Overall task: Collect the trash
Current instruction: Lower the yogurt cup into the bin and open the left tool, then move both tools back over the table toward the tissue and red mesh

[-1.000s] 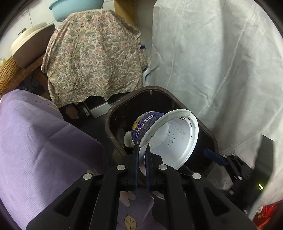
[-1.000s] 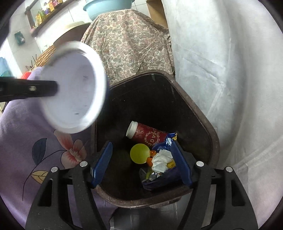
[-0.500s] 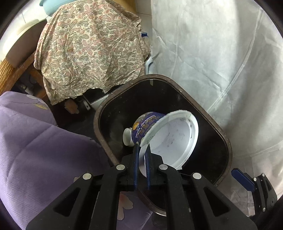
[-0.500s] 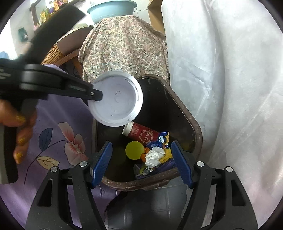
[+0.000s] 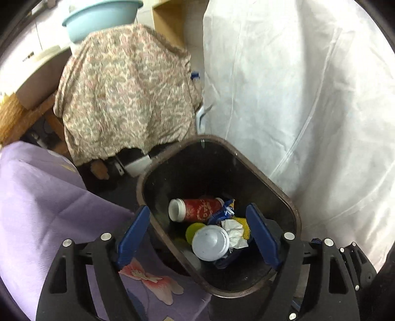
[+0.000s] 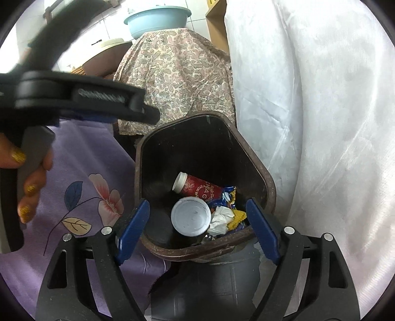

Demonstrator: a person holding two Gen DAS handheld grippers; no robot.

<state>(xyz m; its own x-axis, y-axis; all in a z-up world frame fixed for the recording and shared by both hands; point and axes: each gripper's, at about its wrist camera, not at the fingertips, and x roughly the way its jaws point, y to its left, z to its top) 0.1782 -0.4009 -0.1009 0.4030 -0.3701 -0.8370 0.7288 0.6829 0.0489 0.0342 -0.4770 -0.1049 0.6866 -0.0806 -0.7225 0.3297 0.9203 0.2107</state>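
Note:
A dark brown trash bin (image 5: 172, 160) (image 6: 267, 182) stands on the floor beside the table. Inside lie a white paper bowl (image 5: 210, 243) (image 6: 190, 217), a red cup (image 5: 197, 209) (image 6: 200, 189), a yellow-green ball (image 5: 192, 228), crumpled white paper (image 5: 234, 232) (image 6: 222, 218) and a blue wrapper (image 5: 223, 212) (image 6: 228, 193). My left gripper (image 5: 197, 232) is open and empty above the bin; it also shows in the right wrist view (image 6: 138, 112). My right gripper (image 6: 197, 229) is open and empty over the bin's near rim.
A purple flowered tablecloth (image 5: 44, 197) (image 6: 81, 187) covers the table left of the bin. A paisley cloth (image 5: 123, 93) (image 6: 177, 74) drapes furniture behind it, with a light blue basin (image 5: 98, 17) (image 6: 158, 19) on top. A white sheet (image 5: 296, 86) (image 6: 308, 98) hangs at the right.
My left gripper opened and let go of the white bowl, which dropped into the bin onto the other trash. The right gripper stayed open and drew back a little.

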